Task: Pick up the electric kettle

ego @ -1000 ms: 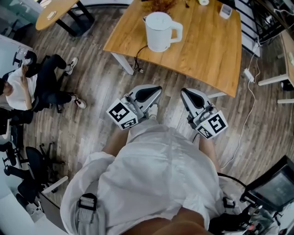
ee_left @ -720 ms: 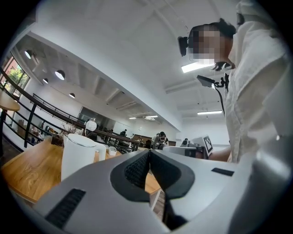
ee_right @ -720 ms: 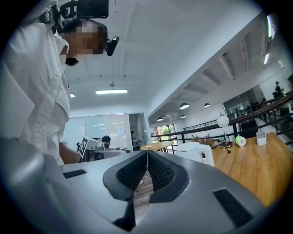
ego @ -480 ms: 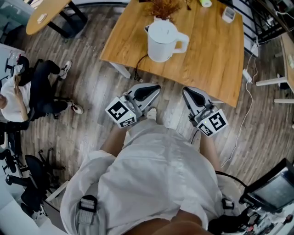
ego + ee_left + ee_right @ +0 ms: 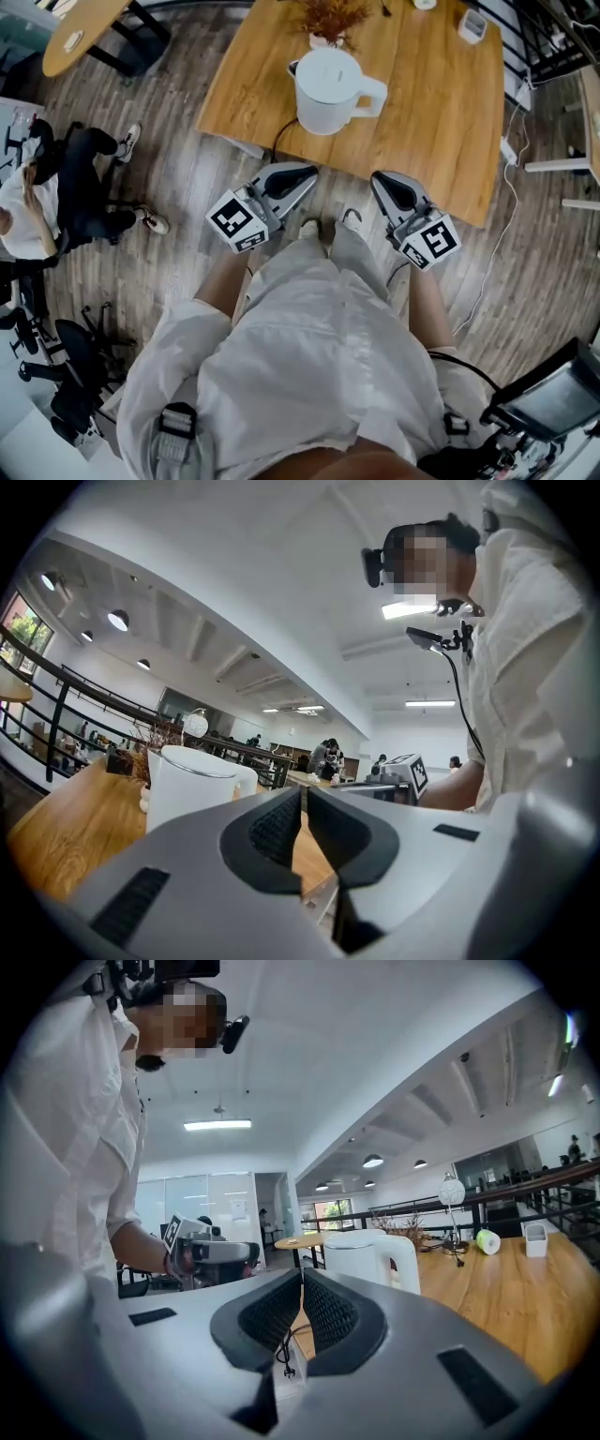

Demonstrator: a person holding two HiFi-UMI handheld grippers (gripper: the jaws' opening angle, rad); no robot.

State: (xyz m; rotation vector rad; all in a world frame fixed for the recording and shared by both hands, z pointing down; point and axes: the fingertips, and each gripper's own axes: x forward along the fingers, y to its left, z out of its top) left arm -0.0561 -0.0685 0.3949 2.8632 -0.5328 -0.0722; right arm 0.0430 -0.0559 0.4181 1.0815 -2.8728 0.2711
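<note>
Head view: the table lies lower in the picture than a second ago. Its near edge now runs just ahead of both grippers, where a strip of floor lay between them before. The wearer's two shoes now show below that edge; earlier only one did.

The kettle stands upright on the table's near left part, handle to the picture's right. It has come down the picture with the table and sits nearer the grippers than before, though still well clear of both. The plant stays right behind it, and the cord drops from its base over the table's edge, as it did earlier.

The left gripper points at the table edge below the kettle. Its jaws are pressed together with nothing between them, unchanged from the earlier frames. The right gripper points at the edge to the kettle's right, likewise closed and empty. Both keep the same spread and slant as a second ago, and each gripper view shows the kettle ahead on the table beyond its closed jaws.
</note>
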